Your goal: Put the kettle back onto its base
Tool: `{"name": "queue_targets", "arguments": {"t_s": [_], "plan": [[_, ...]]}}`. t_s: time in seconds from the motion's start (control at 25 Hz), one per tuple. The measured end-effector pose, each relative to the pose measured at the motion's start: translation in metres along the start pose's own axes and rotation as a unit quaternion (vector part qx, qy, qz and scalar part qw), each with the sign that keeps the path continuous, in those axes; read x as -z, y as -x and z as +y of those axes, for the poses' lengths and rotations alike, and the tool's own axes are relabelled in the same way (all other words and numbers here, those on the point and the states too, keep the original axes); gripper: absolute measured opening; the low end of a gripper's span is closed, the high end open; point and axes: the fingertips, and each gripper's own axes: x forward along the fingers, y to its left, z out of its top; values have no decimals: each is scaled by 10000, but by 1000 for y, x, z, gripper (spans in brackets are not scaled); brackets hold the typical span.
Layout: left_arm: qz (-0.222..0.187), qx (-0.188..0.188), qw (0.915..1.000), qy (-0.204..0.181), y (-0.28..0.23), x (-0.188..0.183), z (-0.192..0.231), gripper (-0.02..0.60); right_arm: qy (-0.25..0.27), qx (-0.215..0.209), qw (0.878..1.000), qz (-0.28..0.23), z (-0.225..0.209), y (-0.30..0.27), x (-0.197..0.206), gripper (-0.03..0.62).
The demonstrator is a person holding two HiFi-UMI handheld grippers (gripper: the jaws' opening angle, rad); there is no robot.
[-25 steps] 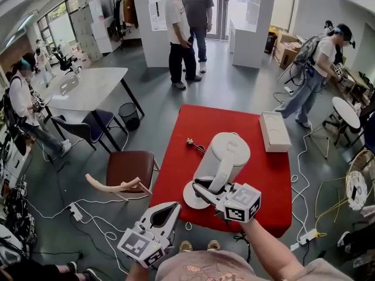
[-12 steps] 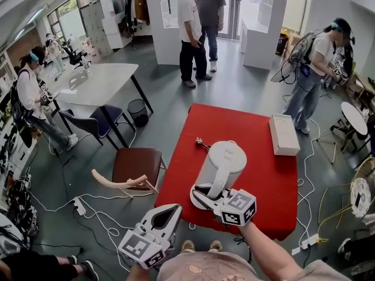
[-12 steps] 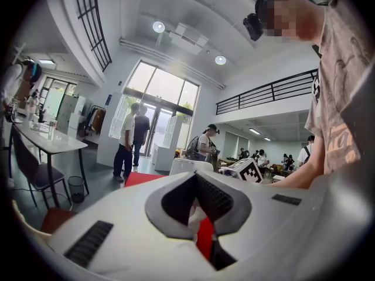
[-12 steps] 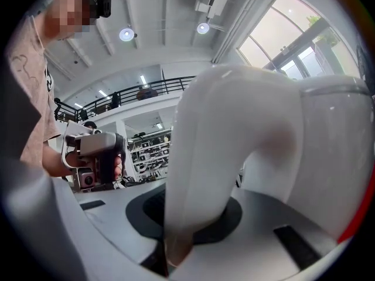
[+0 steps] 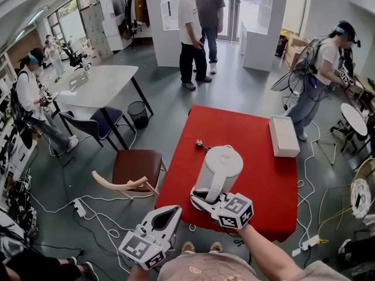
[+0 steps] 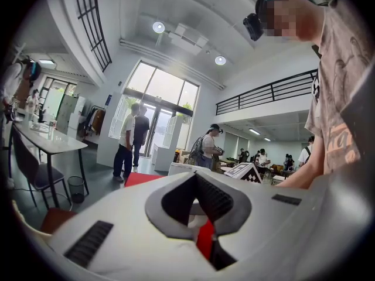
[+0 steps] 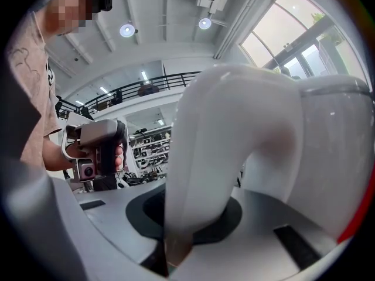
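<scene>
My right gripper (image 5: 204, 193) pinches the curved handle (image 7: 205, 157) of the one white plastic kettle (image 5: 224, 161), upright near the near edge of the single red-topped table (image 5: 263, 186), with one flat white box (image 5: 283, 135) far right, while my left gripper (image 5: 173, 211), fingers pressed together and empty, hangs off its near-left corner.

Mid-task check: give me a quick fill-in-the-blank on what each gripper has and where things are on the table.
1. The right gripper is shut on the ____ of the kettle.
2. The kettle is over a table whose top is coloured ____.
3. The left gripper has ____ between its jaws.
4. In the head view, the white box lies to the ____ of the kettle.

Missing words: handle; red; nothing; right
</scene>
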Motion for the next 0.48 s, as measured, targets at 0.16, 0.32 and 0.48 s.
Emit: {"name": "queue_targets", "arguments": {"t_s": [0.16,0.32,0.48], "plan": [[-8,-25,10000,16,2,0,2,-2,110,-26,9999,110,5,-4,4,72],[-14,6,10000,21,-1,-1,-1,-2,253,-37,9995,171,11,-6,8,72],[28,32,10000,39,-4,4,-4,-2,467,-89,9986,251,22,-8,18,72]]}}
